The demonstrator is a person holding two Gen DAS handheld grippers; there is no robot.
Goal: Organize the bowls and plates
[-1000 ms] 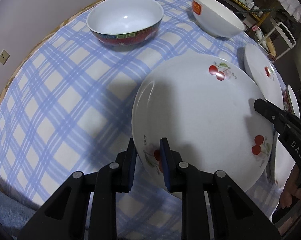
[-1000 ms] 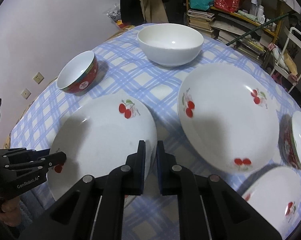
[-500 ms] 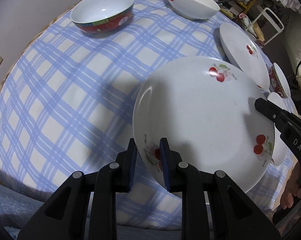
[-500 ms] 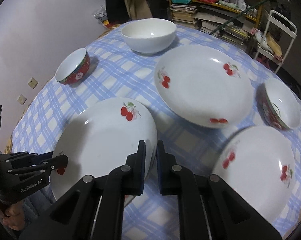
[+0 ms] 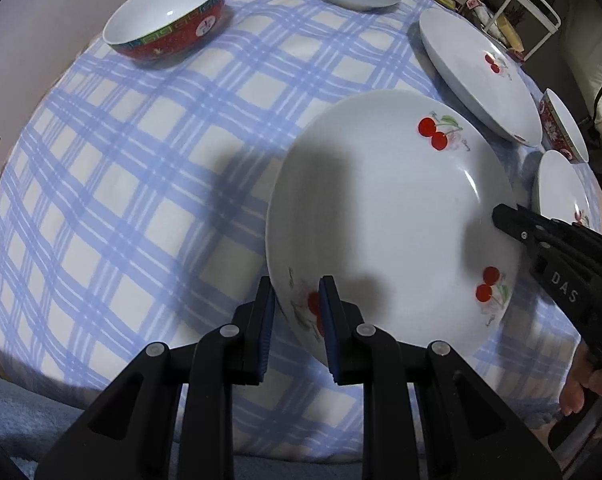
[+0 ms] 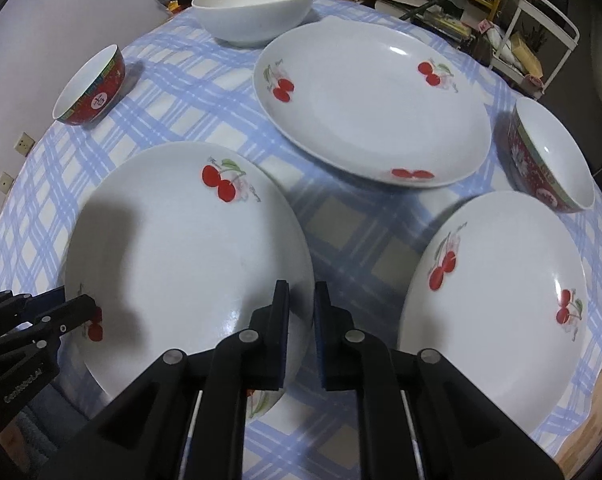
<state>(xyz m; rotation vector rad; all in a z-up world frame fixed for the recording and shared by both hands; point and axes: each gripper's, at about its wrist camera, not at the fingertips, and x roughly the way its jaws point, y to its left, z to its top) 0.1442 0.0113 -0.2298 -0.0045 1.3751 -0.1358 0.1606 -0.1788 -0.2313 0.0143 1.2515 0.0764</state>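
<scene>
Two grippers clamp one cherry-print plate (image 5: pixel 389 216) at opposite rims, left gripper (image 5: pixel 295 316) and right gripper (image 6: pixel 302 320) holding it above the checked surface (image 5: pixel 141 160).

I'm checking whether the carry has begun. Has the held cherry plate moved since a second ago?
Yes. In the right wrist view, the held cherry plate now sits nearer the other cherry plates and farther from the white bowl.
</scene>
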